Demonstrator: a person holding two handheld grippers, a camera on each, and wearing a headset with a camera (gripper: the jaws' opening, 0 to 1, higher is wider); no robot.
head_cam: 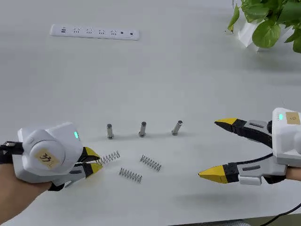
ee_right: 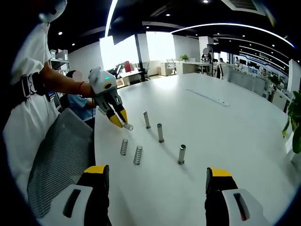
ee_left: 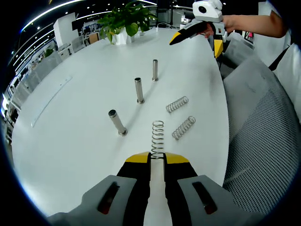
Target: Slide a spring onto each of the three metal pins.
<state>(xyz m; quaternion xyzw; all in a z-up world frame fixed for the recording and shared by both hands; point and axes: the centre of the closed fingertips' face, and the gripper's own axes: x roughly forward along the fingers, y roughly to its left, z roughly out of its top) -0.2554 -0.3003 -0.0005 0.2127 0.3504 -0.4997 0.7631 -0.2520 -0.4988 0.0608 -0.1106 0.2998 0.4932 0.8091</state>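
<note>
Head view: L tongs [head_cam: 94, 162] at 8 o'clock, clenched on one end of a spring [head_cam: 109, 157]. The rest of the coil sticks out toward 2 o'clock, free end near the first pin [head_cam: 110, 131] but apart. Same row, mid table [head_cam: 188, 70]: middle pin [head_cam: 142, 128] & third pin [head_cam: 177, 127], all 3 standing, bare. The second spring [head_cam: 150, 162] lies at 6 o'clock of the middle pin, w/ the third spring [head_cam: 130, 175] at its 7 o'clock, both loose. R tongs [head_cam: 217, 148] at 4 o'clock, released, jaws wide apart. Far side: power strip [head_cam: 94, 32] at 11 o'clock, plant [head_cam: 265, 23] at 1.
</note>
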